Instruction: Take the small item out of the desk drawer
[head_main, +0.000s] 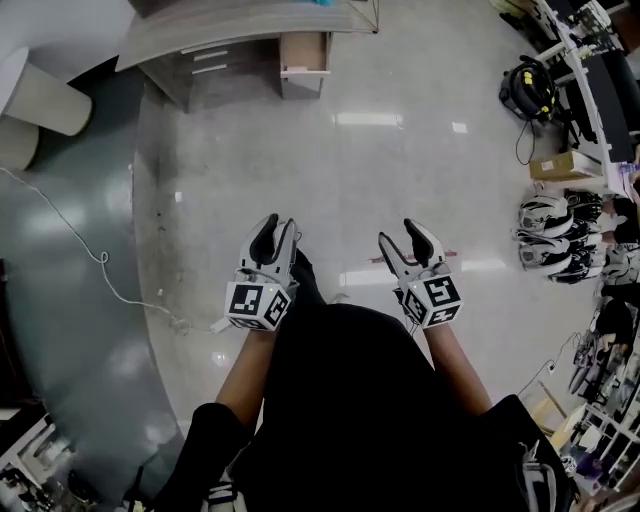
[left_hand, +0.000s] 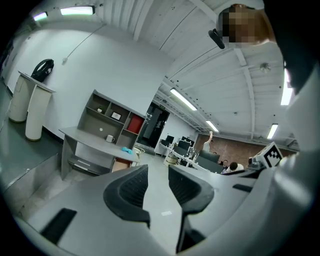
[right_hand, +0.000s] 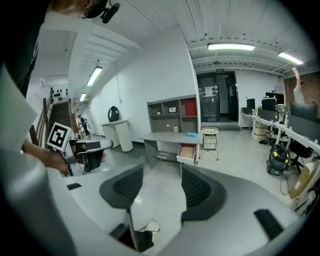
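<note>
- Drawer (right_hand: 187, 152) stands open at the far desk (right_hand: 170, 136), well apart from the person; the item inside is not visible.
- Left gripper (head_main: 279, 232) and right gripper (head_main: 405, 240) hold jaws apart, empty, seemingly readied for approach.

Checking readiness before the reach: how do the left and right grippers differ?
The left gripper holds its jaws closer together than the right gripper. The right gripper points at the desk; the left gripper aims to the right of it. Both are open, empty and far from the pulled-out drawer.
</note>
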